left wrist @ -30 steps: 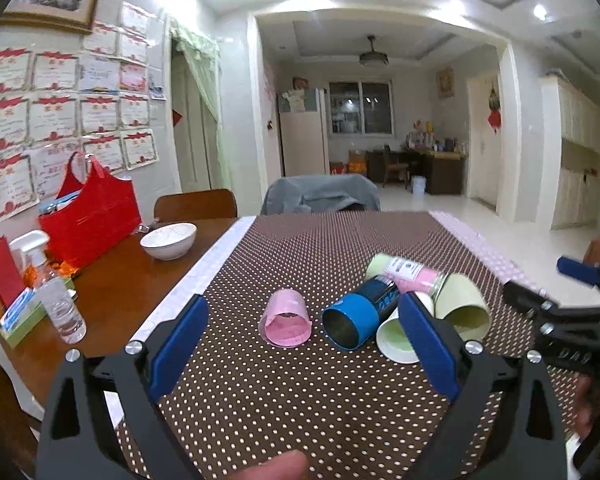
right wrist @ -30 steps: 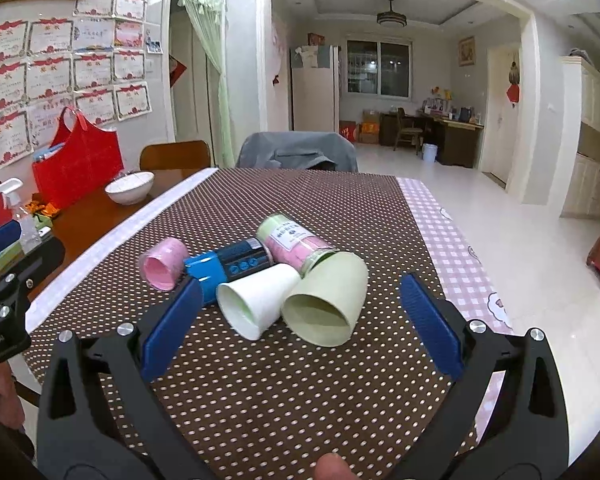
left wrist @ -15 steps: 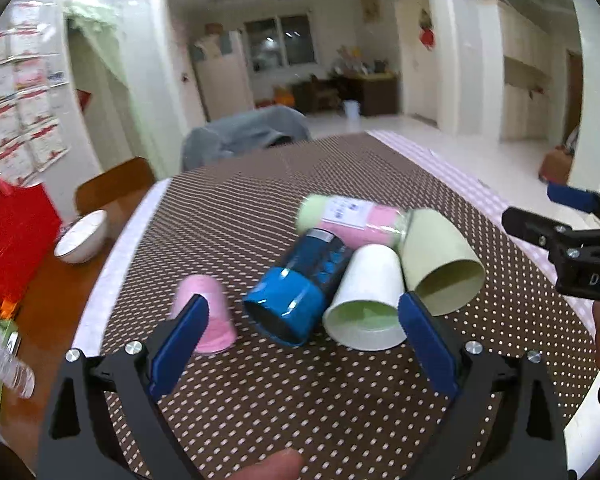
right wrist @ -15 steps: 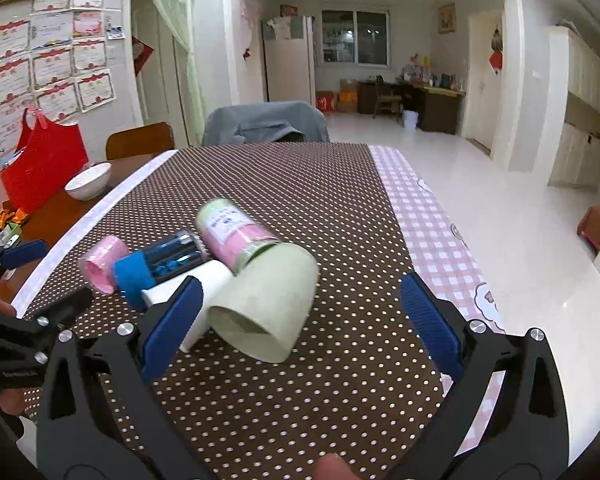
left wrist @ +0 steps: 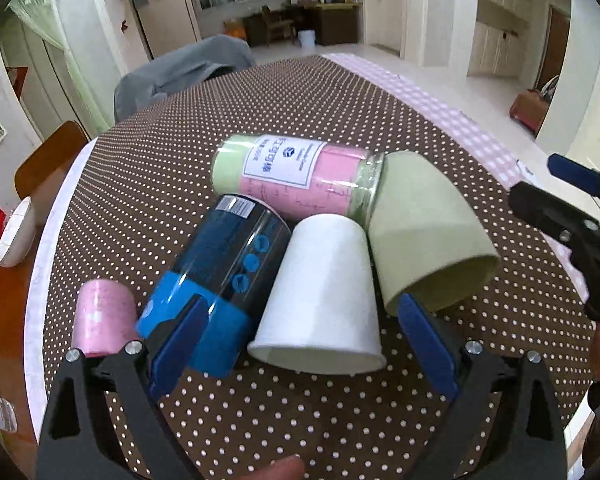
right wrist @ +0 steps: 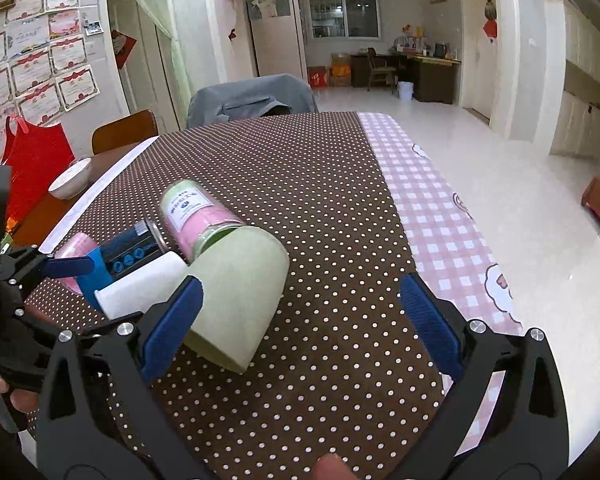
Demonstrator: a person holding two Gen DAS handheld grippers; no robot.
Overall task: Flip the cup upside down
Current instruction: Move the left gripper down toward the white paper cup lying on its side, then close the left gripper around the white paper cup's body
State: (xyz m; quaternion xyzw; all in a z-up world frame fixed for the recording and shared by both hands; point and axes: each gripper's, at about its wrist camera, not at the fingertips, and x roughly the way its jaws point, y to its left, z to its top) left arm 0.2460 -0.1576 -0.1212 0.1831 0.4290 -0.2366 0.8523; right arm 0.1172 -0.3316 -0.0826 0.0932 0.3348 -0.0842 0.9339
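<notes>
Seen from the left wrist camera, a white bowl point(left wrist: 14, 236) is sitting near the left edge of the tabletop point(left wrist: 308, 92), on bare wood beside the brown dotted cloth point(left wrist: 260, 112). Further right, a small pink cup point(left wrist: 102, 312) is lying on its side on the cloth, just beside a blue canister point(left wrist: 224, 276), which is also lying down. The left gripper point(left wrist: 300, 344) is hovering low over the near edge of the tabletop with its blue fingers point(left wrist: 178, 344) spread wide, holding nothing; its left finger is overlapping the blue canister in view. Between the fingers, a white paper cup point(left wrist: 324, 300) is lying on its side, its mouth facing the camera, touching the canister on one side and a green cup point(left wrist: 424, 232) on the other. Behind them, a pink-and-green jar point(left wrist: 296, 176) is lying across, its end meeting the green cup's base. The green cup is lying tilted, its mouth pointing toward the near right.

In the right wrist view, the right gripper point(right wrist: 300, 324) is hanging above the cloth with its fingers point(right wrist: 428, 324) wide apart and empty; the green cup point(right wrist: 240, 296) is lying just beside its left finger. A pink checked cloth point(right wrist: 432, 208) is running along the right edge.
</notes>
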